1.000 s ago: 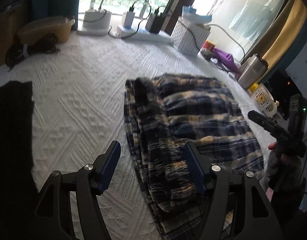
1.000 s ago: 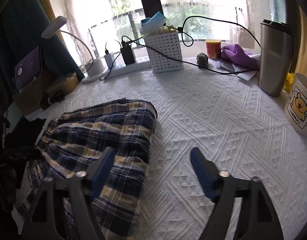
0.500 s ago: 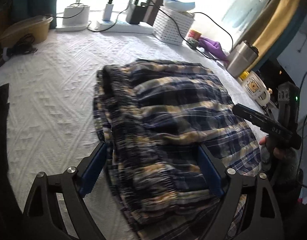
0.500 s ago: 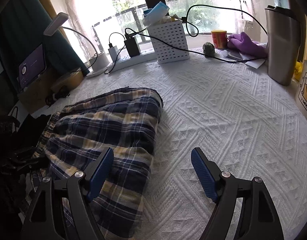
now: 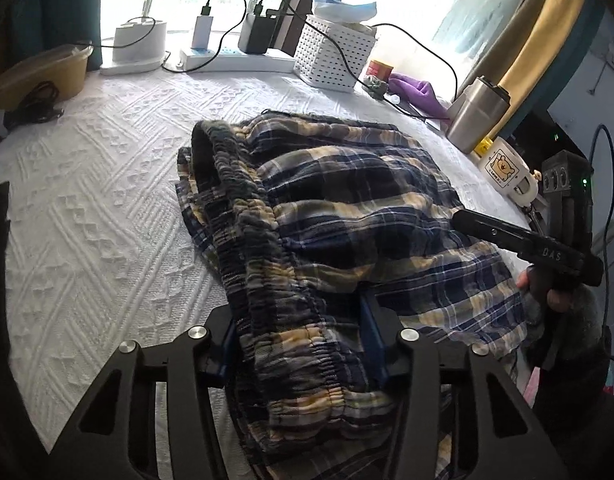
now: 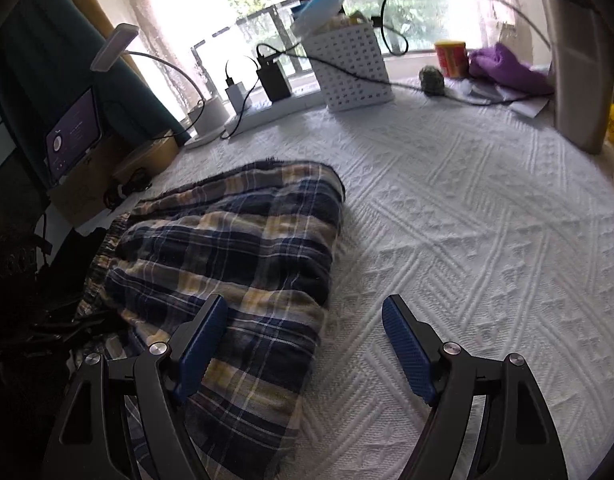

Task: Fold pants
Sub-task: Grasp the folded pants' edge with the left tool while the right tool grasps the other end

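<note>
The plaid pants (image 5: pixel 347 216) lie folded on the white textured cloth (image 5: pixel 99 184), with the elastic waistband toward my left gripper. My left gripper (image 5: pixel 299 344) is open, its jaws standing on either side of the bunched waistband. In the right wrist view the pants (image 6: pixel 235 248) lie to the left. My right gripper (image 6: pixel 303 344) is open, its left finger (image 6: pixel 203 340) over the pants' near edge and its right finger over bare cloth. The right gripper also shows in the left wrist view (image 5: pixel 523 240) at the pants' right edge.
A white perforated basket (image 5: pixel 335 56), power strip with chargers (image 5: pixel 235 60) and lamp base (image 5: pixel 135 44) line the window side. A steel tumbler (image 5: pixel 475 116) and bear mug (image 5: pixel 503 168) stand at the right. A tan container (image 5: pixel 43 76) sits far left.
My left gripper has moved forward and right over the waistband, which now lies between its jaws. My right gripper has moved forward toward the pants' edge.
</note>
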A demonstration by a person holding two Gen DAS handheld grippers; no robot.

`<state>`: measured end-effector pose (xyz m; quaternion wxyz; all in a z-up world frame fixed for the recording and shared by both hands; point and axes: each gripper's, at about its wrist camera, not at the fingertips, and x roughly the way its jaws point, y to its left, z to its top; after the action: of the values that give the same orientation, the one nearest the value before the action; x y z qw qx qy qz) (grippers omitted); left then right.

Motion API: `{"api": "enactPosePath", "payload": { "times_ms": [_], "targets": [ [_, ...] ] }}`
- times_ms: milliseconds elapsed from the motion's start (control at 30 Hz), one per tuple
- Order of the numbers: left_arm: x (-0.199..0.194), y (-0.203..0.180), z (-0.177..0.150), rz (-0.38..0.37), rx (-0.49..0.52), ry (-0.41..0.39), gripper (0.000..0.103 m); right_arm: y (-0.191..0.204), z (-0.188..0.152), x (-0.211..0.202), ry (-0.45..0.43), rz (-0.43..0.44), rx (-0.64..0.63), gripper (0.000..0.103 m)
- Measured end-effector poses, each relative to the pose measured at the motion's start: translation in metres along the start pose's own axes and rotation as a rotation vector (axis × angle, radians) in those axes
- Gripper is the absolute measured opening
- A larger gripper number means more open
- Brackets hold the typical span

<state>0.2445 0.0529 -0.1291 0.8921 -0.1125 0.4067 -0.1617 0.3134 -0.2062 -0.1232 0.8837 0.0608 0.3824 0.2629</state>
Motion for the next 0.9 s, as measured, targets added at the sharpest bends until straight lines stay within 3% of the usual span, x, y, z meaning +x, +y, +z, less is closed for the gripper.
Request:
{"api": "enactPosePath", "payload": {
  "times_ms": [167,267,367,533,600,733,900],
  "targets": [
    [0.003,-0.002,0.001,0.001,0.028,0.004,0.051,0.016,0.000,0.009,0.027,0.056,-0.050,0.081],
    [0.005,-0.008,0.002,0.007,0.060,0.013,0.061,0.024,0.003,0.018,0.042,0.108,-0.066,0.081],
    [0.007,-0.012,0.000,0.023,0.075,-0.001,0.061,0.029,0.006,0.022,0.050,0.134,-0.075,0.079],
    [0.007,-0.018,-0.002,-0.007,0.095,-0.008,0.033,0.032,0.005,0.025,0.057,0.102,-0.086,0.050],
    [0.006,-0.025,-0.005,0.004,0.128,-0.020,0.031,0.036,0.005,0.025,0.059,0.093,-0.102,0.039],
    [-0.002,-0.039,-0.009,0.034,0.204,-0.059,0.028,0.045,0.002,0.018,0.028,0.080,-0.156,0.029],
    [-0.018,-0.046,-0.010,0.043,0.228,-0.109,0.027,0.049,-0.001,0.008,-0.013,0.068,-0.163,0.026]
  ]
}}
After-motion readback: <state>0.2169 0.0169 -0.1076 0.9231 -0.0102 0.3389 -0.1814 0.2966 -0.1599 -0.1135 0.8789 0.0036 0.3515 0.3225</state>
